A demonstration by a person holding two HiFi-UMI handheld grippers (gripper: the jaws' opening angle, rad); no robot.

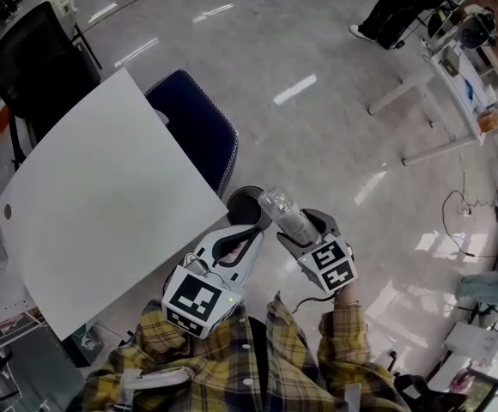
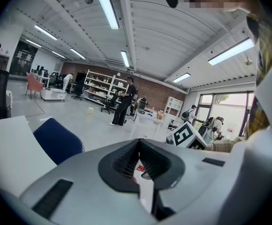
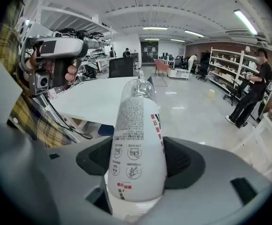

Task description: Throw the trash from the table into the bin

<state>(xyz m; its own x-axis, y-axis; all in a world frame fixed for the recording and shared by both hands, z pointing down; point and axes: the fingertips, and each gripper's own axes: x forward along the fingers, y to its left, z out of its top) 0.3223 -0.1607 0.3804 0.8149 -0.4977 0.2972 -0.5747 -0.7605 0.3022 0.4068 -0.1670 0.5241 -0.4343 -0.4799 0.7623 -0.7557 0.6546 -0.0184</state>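
My right gripper (image 1: 290,228) is shut on a clear plastic bottle (image 1: 279,206) with a white printed label, held over the floor to the right of the white table (image 1: 103,204). In the right gripper view the bottle (image 3: 138,139) stands up between the two black pads and points away from me. A dark round bin (image 1: 247,202) stands on the floor just beyond both grippers, partly hidden by them. My left gripper (image 1: 247,230) hangs beside the right one, its jaws meeting at the tips (image 2: 138,144) with nothing between them. The table top looks bare.
A blue chair (image 1: 197,127) stands at the table's far corner and a black office chair (image 1: 34,58) at the far left. A white desk (image 1: 438,84) is at the far right, with cables (image 1: 464,204) on the glossy floor. A person (image 2: 124,102) stands far off.
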